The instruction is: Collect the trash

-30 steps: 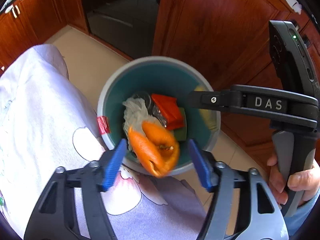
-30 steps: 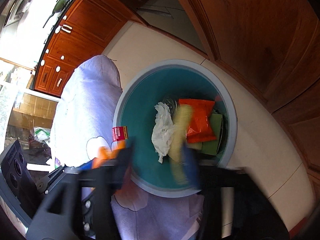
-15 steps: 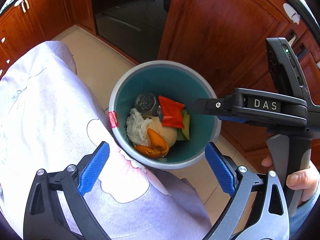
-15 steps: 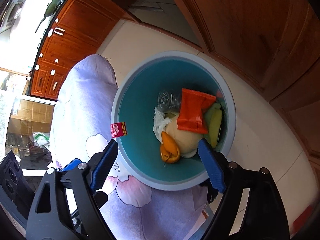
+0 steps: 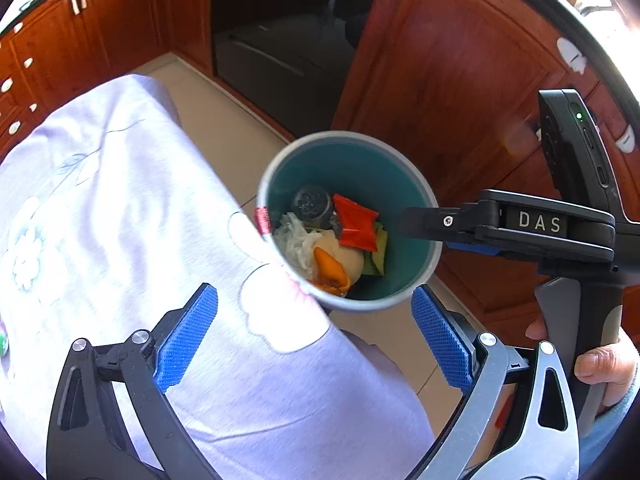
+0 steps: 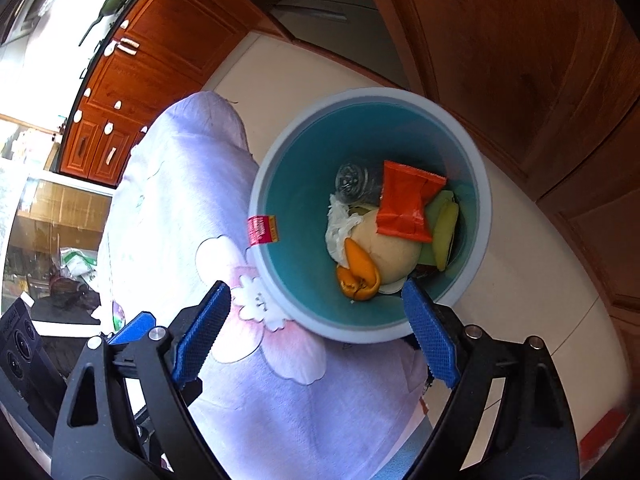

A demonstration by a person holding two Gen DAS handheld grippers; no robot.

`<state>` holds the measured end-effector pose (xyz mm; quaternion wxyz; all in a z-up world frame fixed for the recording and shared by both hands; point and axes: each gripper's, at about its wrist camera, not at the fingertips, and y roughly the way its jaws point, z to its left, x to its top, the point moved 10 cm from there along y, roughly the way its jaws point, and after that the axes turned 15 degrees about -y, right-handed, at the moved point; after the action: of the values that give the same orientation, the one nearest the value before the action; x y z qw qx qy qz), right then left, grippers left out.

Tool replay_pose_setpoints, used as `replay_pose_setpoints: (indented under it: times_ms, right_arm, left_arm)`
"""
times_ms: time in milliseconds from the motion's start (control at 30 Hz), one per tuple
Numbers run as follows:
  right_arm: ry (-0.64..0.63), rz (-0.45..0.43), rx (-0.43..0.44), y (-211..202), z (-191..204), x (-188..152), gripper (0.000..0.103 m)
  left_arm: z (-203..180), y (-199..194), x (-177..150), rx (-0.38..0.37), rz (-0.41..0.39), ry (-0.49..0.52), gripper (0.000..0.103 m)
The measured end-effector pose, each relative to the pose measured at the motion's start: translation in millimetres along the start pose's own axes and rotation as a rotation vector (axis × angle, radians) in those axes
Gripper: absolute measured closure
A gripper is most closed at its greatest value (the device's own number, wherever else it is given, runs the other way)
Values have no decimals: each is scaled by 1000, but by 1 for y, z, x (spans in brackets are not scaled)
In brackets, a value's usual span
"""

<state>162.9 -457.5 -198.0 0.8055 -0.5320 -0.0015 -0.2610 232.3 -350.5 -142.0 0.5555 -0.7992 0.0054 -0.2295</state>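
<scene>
A lilac floral tablecloth (image 5: 132, 216) is seen draped over the table, its hanging edge touching the near rim of a round bin (image 5: 416, 184) that is stood on the pale tiled floor (image 6: 532, 280), beside dark wooden cabinet doors (image 5: 452, 80). The bin is grey outside and teal inside, and a small red label (image 6: 262, 230) is stuck at its rim on the cloth side. The collected trash is found at the bottom of the bin: a pale rounded lump (image 6: 394, 254) is lain in the middle, with crumpled white tissue (image 6: 338, 228) at its cloth side, a red-orange wrapper (image 6: 406, 204) on top, green pieces (image 6: 444, 228) toward the cabinet side, a clear crushed plastic item (image 6: 354, 178) behind, and orange peel (image 6: 358, 276) nearest the grippers. The left gripper (image 5: 316, 344) is held over the cloth edge, jaws spread wide with nothing between the blue pads; they have just been opening. The right gripper (image 6: 316, 334) is held over the bin's near rim, jaws likewise parted wide and empty, also just opened further. The right hand (image 5: 600, 368) is seen wrapped round its handle.
</scene>
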Motion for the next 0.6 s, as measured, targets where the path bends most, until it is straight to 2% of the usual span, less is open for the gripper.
replay_pose_setpoints:
  times_ms: [333,600]
  right_arm:
    - [-80,11,-21,-6,54,-12,20]
    - [-161,23,-42,-6,106,-23,17]
  left_arm:
    - [44,-42,-13,-26,-60,-85,4]
    - [94,-75,-30,-41,-111,-177,4]
